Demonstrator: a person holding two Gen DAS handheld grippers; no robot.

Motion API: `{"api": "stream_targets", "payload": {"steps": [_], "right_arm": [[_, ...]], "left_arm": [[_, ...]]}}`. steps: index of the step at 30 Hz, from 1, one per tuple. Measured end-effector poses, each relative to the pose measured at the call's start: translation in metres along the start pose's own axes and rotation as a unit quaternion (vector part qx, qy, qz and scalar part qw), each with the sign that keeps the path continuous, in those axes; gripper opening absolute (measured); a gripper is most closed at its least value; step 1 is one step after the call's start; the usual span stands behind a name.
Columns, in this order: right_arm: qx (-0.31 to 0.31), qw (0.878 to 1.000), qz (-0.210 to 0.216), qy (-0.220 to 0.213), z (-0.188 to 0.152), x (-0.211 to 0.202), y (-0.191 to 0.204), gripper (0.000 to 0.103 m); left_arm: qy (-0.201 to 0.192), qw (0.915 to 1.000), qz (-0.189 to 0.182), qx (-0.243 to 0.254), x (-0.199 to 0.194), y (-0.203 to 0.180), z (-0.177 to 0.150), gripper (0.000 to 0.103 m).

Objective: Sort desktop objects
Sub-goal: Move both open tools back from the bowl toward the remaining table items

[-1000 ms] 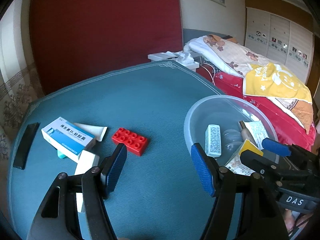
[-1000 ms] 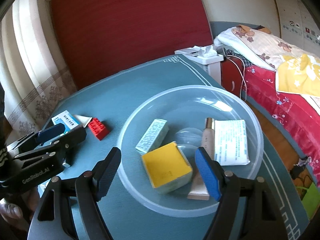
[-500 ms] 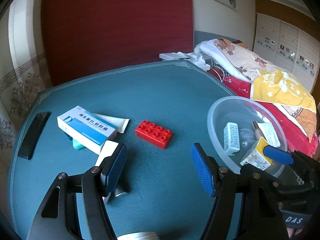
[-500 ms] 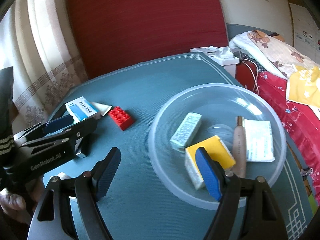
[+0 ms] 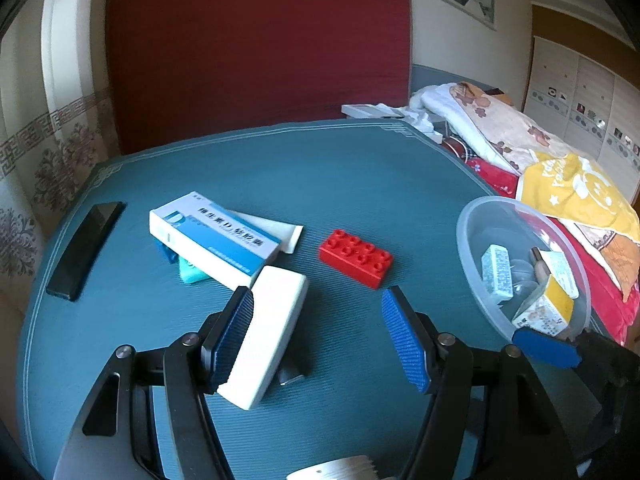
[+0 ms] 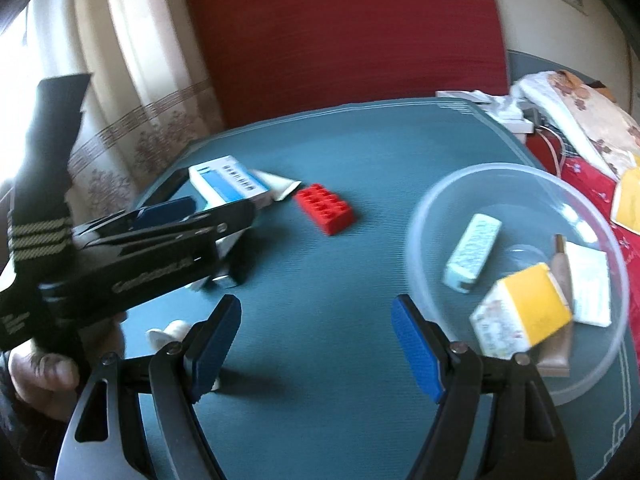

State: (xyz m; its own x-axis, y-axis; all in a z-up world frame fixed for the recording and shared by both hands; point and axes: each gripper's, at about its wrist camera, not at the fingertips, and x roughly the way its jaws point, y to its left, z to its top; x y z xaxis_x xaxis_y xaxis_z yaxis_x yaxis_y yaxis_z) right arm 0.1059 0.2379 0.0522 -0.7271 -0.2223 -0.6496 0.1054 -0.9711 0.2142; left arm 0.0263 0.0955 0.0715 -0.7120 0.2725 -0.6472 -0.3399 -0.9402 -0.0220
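Observation:
A red toy brick [image 5: 356,257] [image 6: 325,208] lies mid-table. To its left a blue-and-white medicine box [image 5: 214,236] [image 6: 229,181] rests on a white tube [image 5: 280,232] and a teal item [image 5: 191,272]. A white block [image 5: 268,336] lies just inside my left gripper's [image 5: 320,340] left finger. That gripper is open and empty. A clear plastic bowl [image 5: 476,248] [image 6: 424,220] on the right holds a yellow-topped carton [image 6: 520,316], a pale patterned box [image 6: 472,252], a white packet and a tan tube. My right gripper [image 6: 316,344] is open and empty, left of the bowl.
A black phone [image 5: 86,248] lies near the table's left edge. A small white cap [image 6: 170,330] sits by my right gripper's left finger. A bed with yellow and floral covers [image 5: 560,184] stands right of the table. A red wall panel is behind.
Both grippers pulled back and swung left, away from the bowl. The white block and red brick now sit closer to the left gripper's fingers. Nothing was grasped.

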Motion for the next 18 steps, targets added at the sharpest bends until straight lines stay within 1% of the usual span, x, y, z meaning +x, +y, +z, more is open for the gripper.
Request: {"api": "stream_targets", "payload": {"steps": [4, 9, 15, 18], "right_arm": [[-0.014, 0.999, 0.033, 0.005, -0.003, 0.004, 0.016, 0.081], [-0.038, 0.998, 0.057, 0.010, -0.007, 0.007, 0.034, 0.082], [-0.061, 0.995, 0.075, 0.018, -0.012, 0.014, 0.049, 0.082], [-0.071, 0.994, 0.084, 0.025, -0.014, 0.019, 0.057, 0.082]], "left_arm": [[0.002, 0.9999, 0.007, -0.009, 0.002, 0.009, -0.002, 0.070], [0.004, 0.9994, 0.018, -0.030, 0.004, 0.030, -0.002, 0.070], [0.006, 0.9975, 0.030, -0.064, 0.007, 0.054, -0.003, 0.070], [0.007, 0.9968, 0.034, -0.072, 0.008, 0.061, -0.003, 0.070]]}}
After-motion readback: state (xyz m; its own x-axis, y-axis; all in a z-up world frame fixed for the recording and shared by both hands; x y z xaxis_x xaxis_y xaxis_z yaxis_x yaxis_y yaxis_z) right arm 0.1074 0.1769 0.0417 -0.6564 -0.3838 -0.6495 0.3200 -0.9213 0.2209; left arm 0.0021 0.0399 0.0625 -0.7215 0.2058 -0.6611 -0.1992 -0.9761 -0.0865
